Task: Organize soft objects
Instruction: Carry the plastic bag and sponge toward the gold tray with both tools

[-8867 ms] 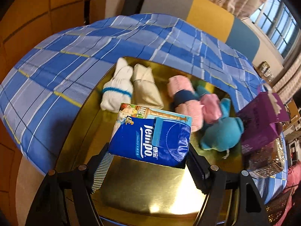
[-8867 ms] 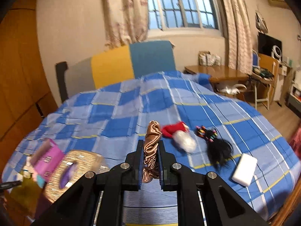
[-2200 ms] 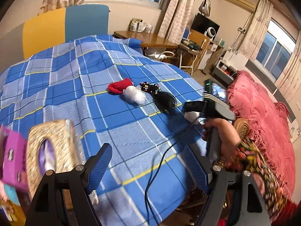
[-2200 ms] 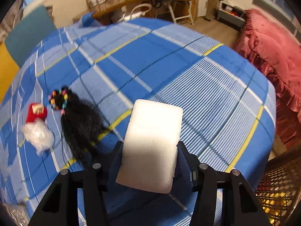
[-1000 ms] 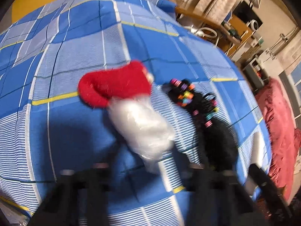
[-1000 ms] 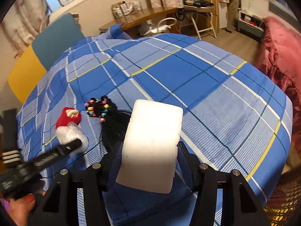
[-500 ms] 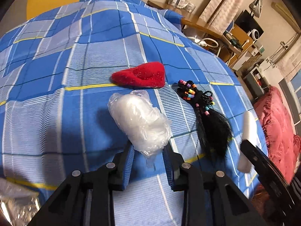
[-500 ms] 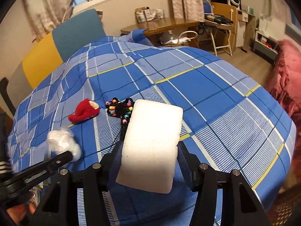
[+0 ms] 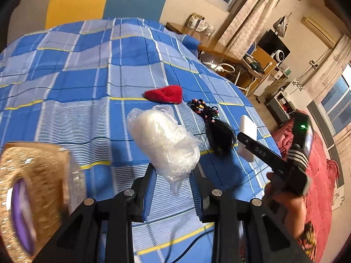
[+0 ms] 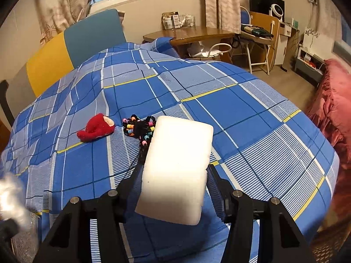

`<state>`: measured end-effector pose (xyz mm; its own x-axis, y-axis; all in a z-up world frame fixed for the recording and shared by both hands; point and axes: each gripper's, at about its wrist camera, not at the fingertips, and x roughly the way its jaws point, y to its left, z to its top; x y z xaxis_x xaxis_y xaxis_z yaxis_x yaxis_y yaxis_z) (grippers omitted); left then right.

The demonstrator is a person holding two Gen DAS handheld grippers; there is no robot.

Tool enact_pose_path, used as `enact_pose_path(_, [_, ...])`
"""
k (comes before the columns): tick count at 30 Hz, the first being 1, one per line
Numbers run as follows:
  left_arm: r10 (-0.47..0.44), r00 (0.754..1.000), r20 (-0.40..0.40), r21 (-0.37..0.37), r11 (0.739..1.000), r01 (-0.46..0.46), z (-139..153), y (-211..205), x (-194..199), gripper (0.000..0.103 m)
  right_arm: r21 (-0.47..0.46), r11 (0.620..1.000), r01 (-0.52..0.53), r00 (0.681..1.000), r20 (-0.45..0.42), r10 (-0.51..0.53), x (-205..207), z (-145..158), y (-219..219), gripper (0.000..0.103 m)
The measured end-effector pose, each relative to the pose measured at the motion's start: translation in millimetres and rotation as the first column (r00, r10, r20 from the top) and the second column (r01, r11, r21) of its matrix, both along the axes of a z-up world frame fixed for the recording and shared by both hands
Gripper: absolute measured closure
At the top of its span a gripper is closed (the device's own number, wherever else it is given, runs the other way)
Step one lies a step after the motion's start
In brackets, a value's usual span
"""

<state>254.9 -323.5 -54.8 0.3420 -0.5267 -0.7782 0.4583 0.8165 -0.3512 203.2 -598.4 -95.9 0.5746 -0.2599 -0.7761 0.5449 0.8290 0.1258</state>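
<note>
Lifting clear of the plaid bedspread (image 9: 87, 92), my left gripper (image 9: 173, 175) had pinched the bagged white wad (image 9: 164, 140), bed-bound a second before; my right gripper (image 10: 173, 175) still clamped the white sponge block (image 10: 175, 166). Both looked ready for binning; red plush (image 10: 96, 127) and beaded hair ties (image 10: 138, 127) remained.

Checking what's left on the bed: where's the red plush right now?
The red plush lies on the plaid bedspread mid-frame in the left wrist view, beyond the held plastic bag, left of the beaded black hairpiece.
</note>
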Motion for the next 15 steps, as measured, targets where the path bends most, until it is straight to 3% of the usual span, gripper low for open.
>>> enact_pose_path(10, [0.079, 0.991, 0.111, -0.014, 0.997, -0.078, 37.3, 80.1, -1.3, 0.073, -0.046, 0.998, -0.053, 0.998, 0.029, 0.054, 2.2, 7.0, 12.4, 0.046])
enact_pose_path(15, [0.128, 0.983, 0.131, -0.039, 0.992, -0.124, 47.2, 116.4, -5.8, 0.073, -0.057, 0.997, -0.058, 0.998, 0.029, 0.06, 3.0, 6.9, 14.1, 0.046])
